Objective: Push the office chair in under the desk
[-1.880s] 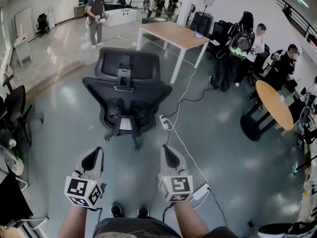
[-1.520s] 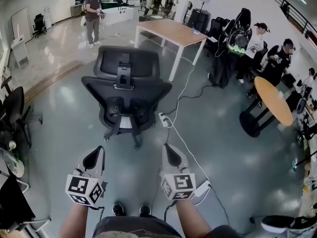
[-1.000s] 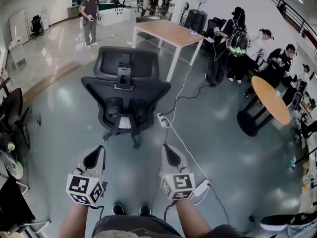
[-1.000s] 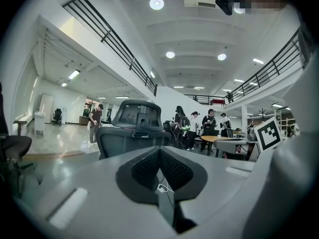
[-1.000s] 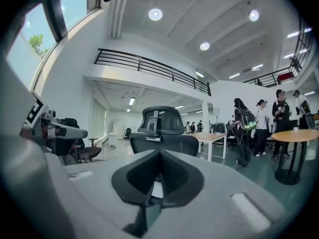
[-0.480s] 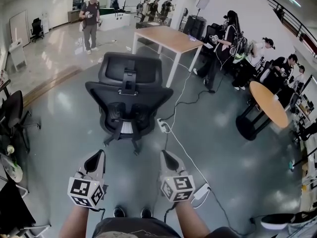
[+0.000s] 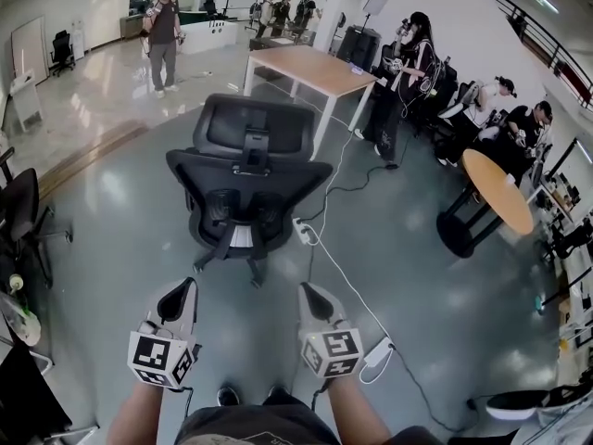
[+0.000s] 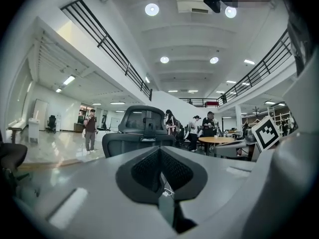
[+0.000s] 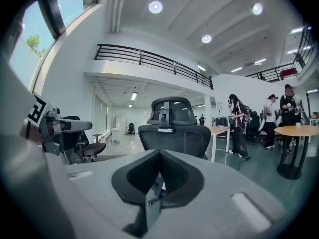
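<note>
A black mesh office chair (image 7: 248, 170) with a headrest stands on the grey floor, its back turned toward me. It also fills the middle of the left gripper view (image 8: 141, 133) and the right gripper view (image 9: 173, 133). Beyond it stands a wooden desk (image 7: 310, 68) with white legs. My left gripper (image 7: 182, 290) and right gripper (image 7: 309, 292) are both shut and hold nothing. They hang side by side well short of the chair, above my feet.
A white power strip (image 7: 305, 231) and cable (image 7: 347, 281) lie on the floor right of the chair. A round wooden table (image 7: 496, 191) stands at right. Several people stand near the desk and the far wall. Another black chair (image 7: 23, 207) sits at left.
The view has shifted slightly forward and to the left, so the chair sits a little farther right in frame. People in the background have walked about. Both grippers keep their pose.
</note>
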{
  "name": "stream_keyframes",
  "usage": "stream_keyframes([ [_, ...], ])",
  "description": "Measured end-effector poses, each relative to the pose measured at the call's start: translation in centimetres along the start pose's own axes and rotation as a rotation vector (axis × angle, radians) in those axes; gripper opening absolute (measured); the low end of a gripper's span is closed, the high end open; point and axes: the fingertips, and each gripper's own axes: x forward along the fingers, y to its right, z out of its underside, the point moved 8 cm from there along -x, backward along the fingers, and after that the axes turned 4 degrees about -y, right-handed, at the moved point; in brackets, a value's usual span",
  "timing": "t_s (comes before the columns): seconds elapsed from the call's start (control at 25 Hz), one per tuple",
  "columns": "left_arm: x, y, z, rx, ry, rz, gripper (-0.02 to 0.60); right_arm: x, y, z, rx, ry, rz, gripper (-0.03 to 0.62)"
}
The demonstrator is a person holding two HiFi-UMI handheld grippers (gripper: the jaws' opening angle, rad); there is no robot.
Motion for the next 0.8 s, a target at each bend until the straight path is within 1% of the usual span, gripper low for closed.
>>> stream_keyframes([
  [0.08, 0.0, -0.7, -0.3, 0.022, 0.022, 0.012, 0.018, 0.1, -0.8, 0.3, -0.006, -0.005, 0.000, -0.009],
  [0.2, 0.3, -1.3, -1.4, 0.057, 0.037, 0.011, 0.018, 0.2, -1.3, 0.5, -0.014, -0.006, 0.025, -0.009],
  [0.36, 0.9, -2.1, -1.7, 0.069, 0.034, -0.009, 0.018, 0.9, -0.8, 0.2, -0.008, 0.010, 0.054, -0.009],
  [0.48, 1.9, -2.9, -1.4, 0.075, 0.029, -0.024, 0.018, 2.1, 0.3, -0.2, -0.015, 0.022, 0.049, -0.009],
  [0.6, 3.5, -4.3, -1.1, 0.096, 0.035, -0.057, 0.018, 3.8, 1.9, -0.8, -0.012, 0.034, 0.043, -0.009],
  [0.72, 5.7, -5.1, -2.1, 0.112, 0.040, -0.083, 0.018, 5.8, 3.9, -1.6, -0.002, 0.050, 0.056, -0.009],
  [0.8, 7.2, -5.2, -2.7, 0.121, 0.057, -0.078, 0.018, 7.2, 5.2, -2.1, -0.018, 0.048, 0.058, -0.009],
])
